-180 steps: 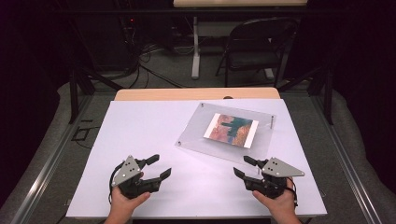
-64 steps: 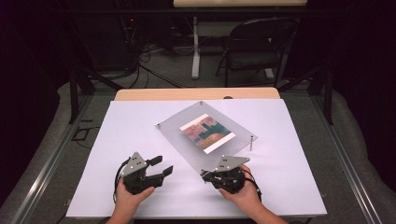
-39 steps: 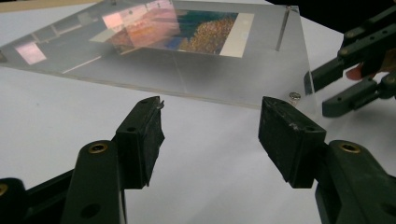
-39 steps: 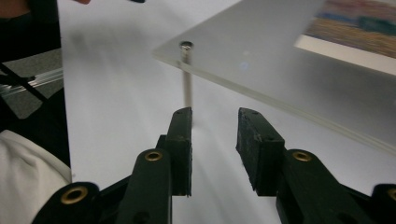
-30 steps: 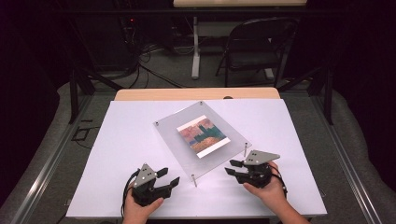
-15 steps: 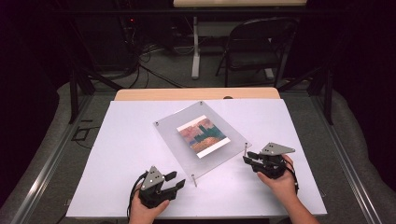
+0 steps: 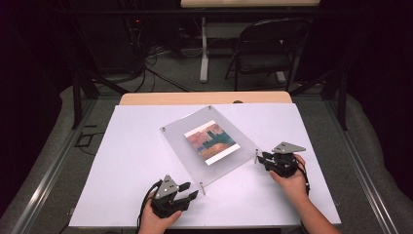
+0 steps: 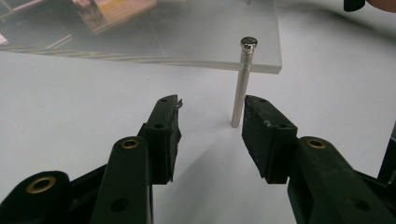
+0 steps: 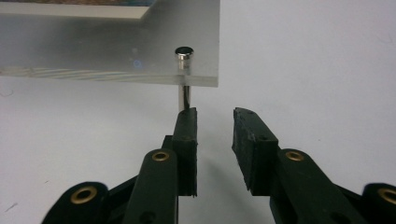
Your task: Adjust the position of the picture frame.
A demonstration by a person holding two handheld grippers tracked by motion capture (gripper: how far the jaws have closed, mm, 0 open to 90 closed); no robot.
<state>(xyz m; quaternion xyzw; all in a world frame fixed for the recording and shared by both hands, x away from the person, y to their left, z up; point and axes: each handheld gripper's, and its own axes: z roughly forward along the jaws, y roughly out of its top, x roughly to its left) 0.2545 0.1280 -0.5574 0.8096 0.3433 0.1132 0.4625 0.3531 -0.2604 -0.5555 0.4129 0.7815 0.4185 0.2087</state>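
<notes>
Both grippers have just been narrowing: the left gripper (image 8: 211,122) stands released with a corner leg (image 8: 242,86) of the acrylic frame (image 7: 209,144) just ahead, the right gripper (image 9: 214,121) likewise unclenched below its post (image 9: 185,79), ready to grasp.

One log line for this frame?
scene: acrylic frame on table | left hand-held gripper: open, closing, near corner post | right hand-held gripper: open, near post
</notes>
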